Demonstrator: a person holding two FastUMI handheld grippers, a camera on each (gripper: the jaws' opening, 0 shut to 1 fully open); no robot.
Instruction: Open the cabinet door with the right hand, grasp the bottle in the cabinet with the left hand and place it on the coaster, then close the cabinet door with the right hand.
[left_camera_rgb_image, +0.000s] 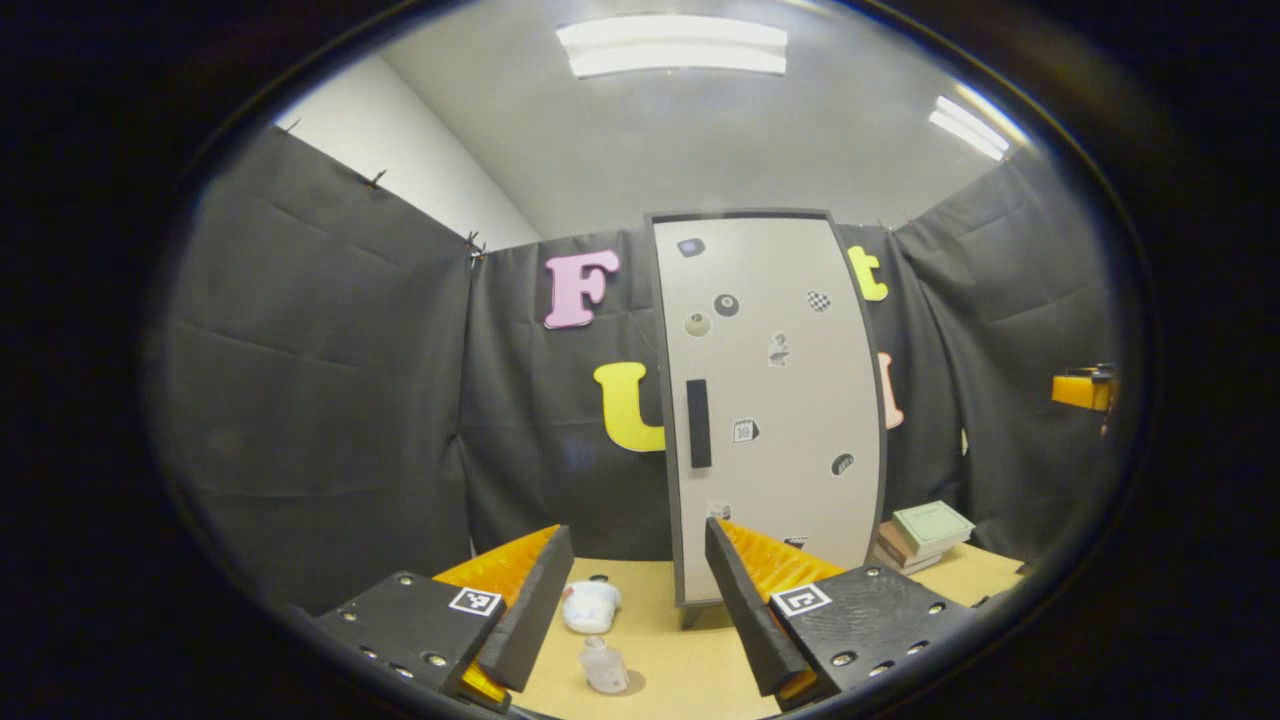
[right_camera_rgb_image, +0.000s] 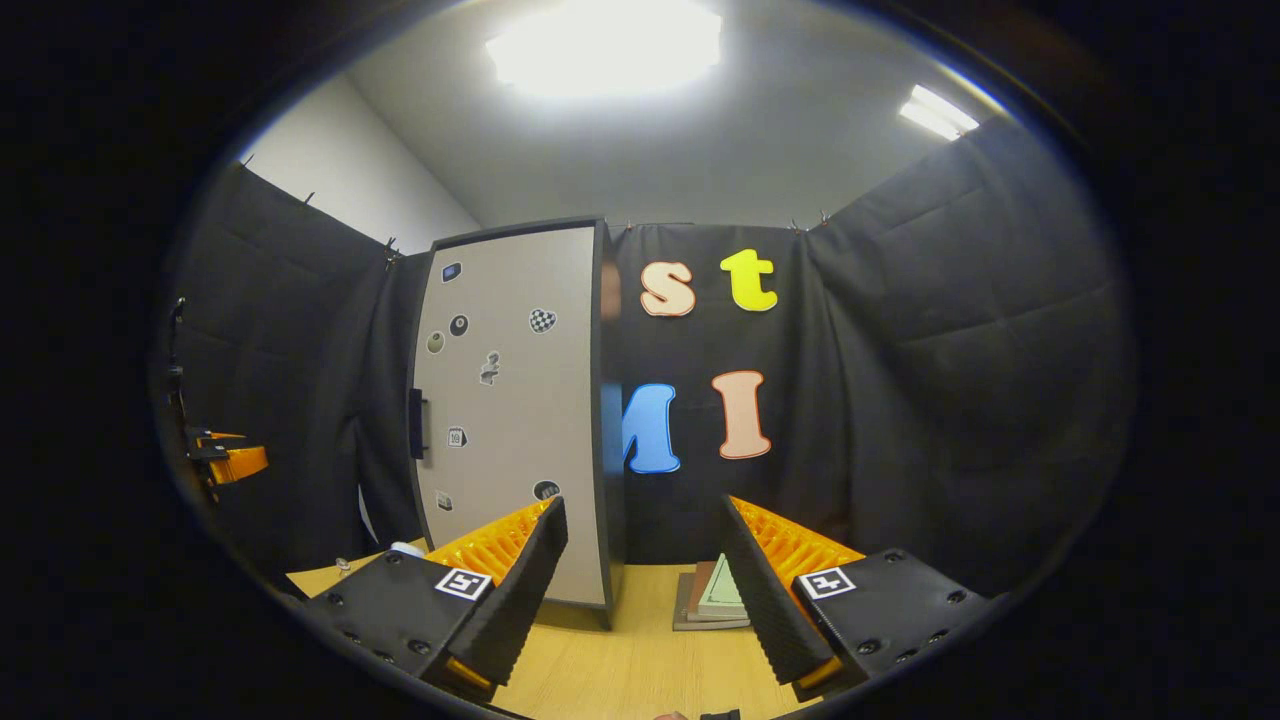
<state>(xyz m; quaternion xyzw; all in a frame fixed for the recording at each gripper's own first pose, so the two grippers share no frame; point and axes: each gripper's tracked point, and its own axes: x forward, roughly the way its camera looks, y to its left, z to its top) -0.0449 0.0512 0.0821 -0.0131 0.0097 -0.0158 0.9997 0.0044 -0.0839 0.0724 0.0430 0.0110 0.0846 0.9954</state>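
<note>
The tall grey cabinet (left_camera_rgb_image: 770, 400) stands at the back of the wooden table, its door flat against the frame and a black handle (left_camera_rgb_image: 698, 422) on the door's left edge. My left gripper (left_camera_rgb_image: 635, 600) is open, well short of the cabinet, with nothing between its fingers. Below it on the table stand a small clear bottle (left_camera_rgb_image: 605, 668) and, just behind, a white rounded object (left_camera_rgb_image: 590, 605). In the right gripper view the cabinet (right_camera_rgb_image: 510, 410) is to the left, its handle (right_camera_rgb_image: 416, 423) on the far edge. My right gripper (right_camera_rgb_image: 645, 590) is open and empty, off the cabinet's right corner.
A stack of books (left_camera_rgb_image: 930, 535) lies right of the cabinet, also seen between the right gripper's fingers as books (right_camera_rgb_image: 715, 595). Black cloth walls close in the table on three sides. The other gripper (left_camera_rgb_image: 1085, 388) shows at the far right edge.
</note>
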